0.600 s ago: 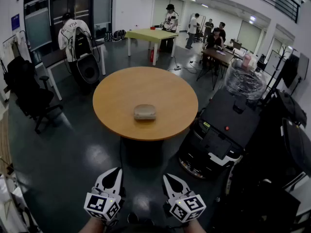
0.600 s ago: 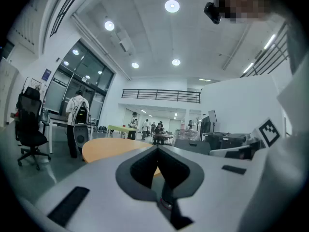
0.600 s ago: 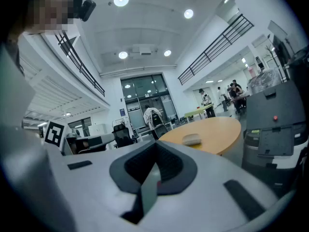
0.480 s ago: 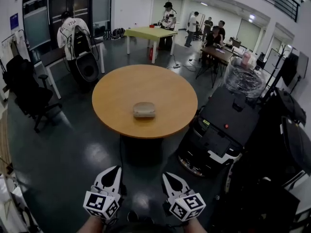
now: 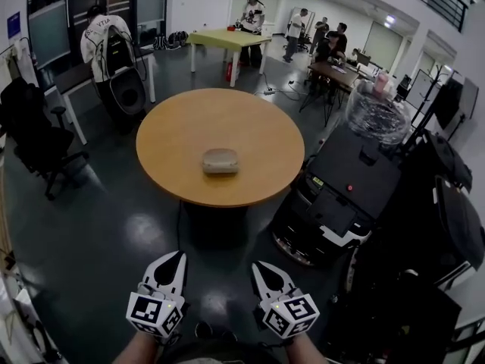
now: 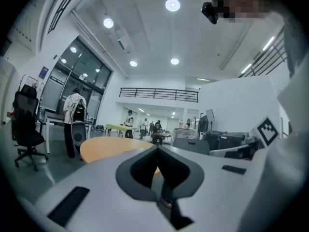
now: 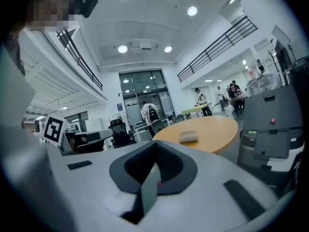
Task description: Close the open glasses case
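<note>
A small tan glasses case (image 5: 220,161) lies near the middle of a round wooden table (image 5: 174,139); from this distance I cannot tell how its lid stands. The case also shows small in the right gripper view (image 7: 188,137). My left gripper (image 5: 176,258) and right gripper (image 5: 260,267) hang low at the bottom of the head view, over the dark floor and well short of the table. Both have their jaws meeting at the tips with nothing between them. In the left gripper view the left gripper (image 6: 157,149) points at the table's edge (image 6: 104,146); the case is hidden there.
A black wheeled machine (image 5: 345,196) stands close to the table's right side. A black office chair (image 5: 30,139) sits at the left. A person in a white jacket (image 5: 102,40) and a green table (image 5: 227,40) with several people are farther back.
The head view has shifted slightly, so the table and case sit a little higher and further left. Both grippers stay shut and low.
</note>
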